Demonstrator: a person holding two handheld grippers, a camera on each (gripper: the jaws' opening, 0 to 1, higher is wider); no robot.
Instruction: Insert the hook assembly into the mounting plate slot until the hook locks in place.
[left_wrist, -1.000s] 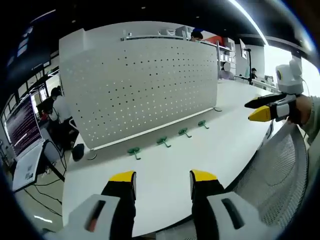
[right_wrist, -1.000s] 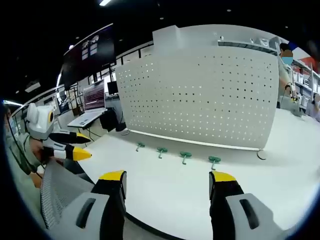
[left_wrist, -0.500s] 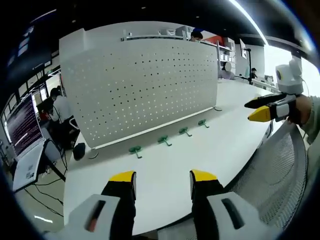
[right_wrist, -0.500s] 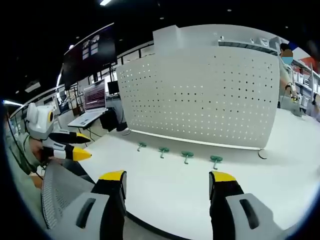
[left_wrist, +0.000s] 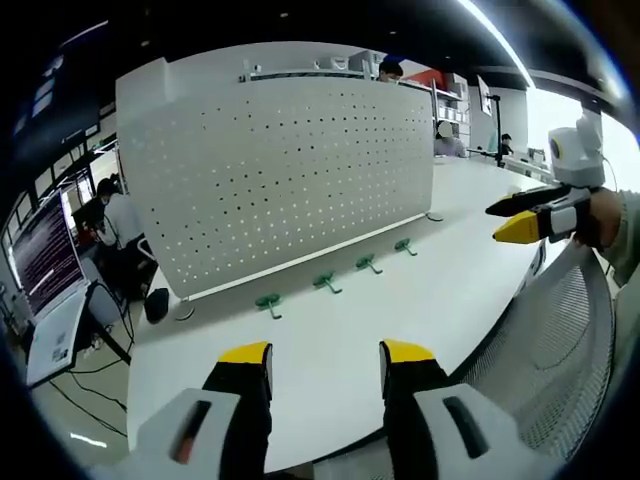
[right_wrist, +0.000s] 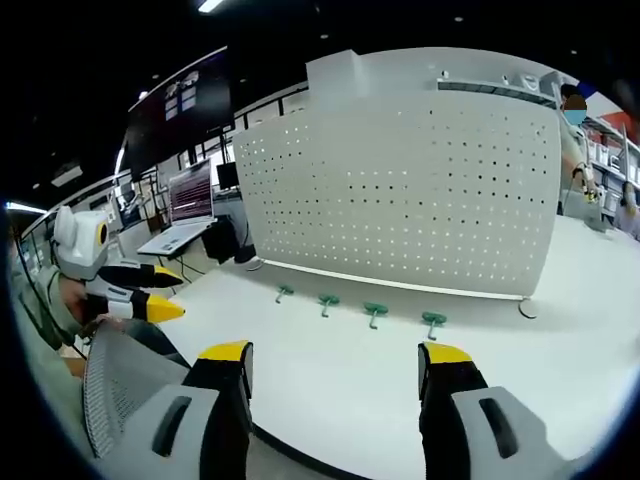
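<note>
White table (left_wrist: 330, 340) bears four green hooks (left_wrist: 268, 303) before pegboard (right_wrist: 400, 190); both tools released.

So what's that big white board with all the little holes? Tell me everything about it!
The big white perforated board looks like painted metal. It stands upright on the white table, on small round feet at its bottom corners, and even rows of small dark holes cover its face. Nothing hangs on it. Four small green hooks lie in a row on the table just in front of it, apart from it.

Matt white perforated pegboard (left_wrist: 280, 175), smooth white tabletop (right_wrist: 400, 370), green plastic hooks (right_wrist: 375, 312).
</note>
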